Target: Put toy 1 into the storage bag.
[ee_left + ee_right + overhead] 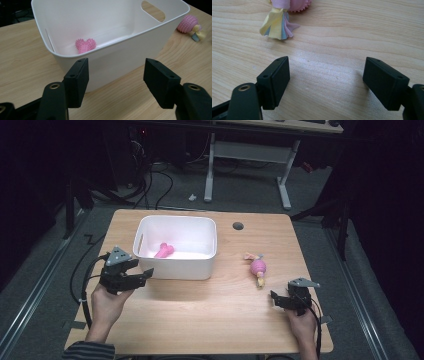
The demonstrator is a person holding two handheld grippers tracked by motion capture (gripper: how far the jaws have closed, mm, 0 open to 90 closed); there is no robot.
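Observation:
A white plastic bin (200, 270) stands on the wooden table left of centre, and a pink spiky toy (164, 250) lies inside it. My left gripper (142, 269) hovers just outside the bin's near left corner, open and holding nothing. In the left gripper view the bin wall (117, 53) sits right ahead of the open left gripper (116, 72), with the spiky toy (85, 45) on the bin floor. A pink ball toy with pastel ribbon tails (258, 268) lies to the right of the bin. My right gripper (273, 300) stands open a little short of it; its own view shows the ribbons (277, 23) beyond the empty right gripper (325, 75).
A round cable hole (238, 226) sits in the table near its far edge. Behind the table stand a white desk frame (285, 185) and loose cables (160, 185) on the floor. Bare wood stretches between the two hands.

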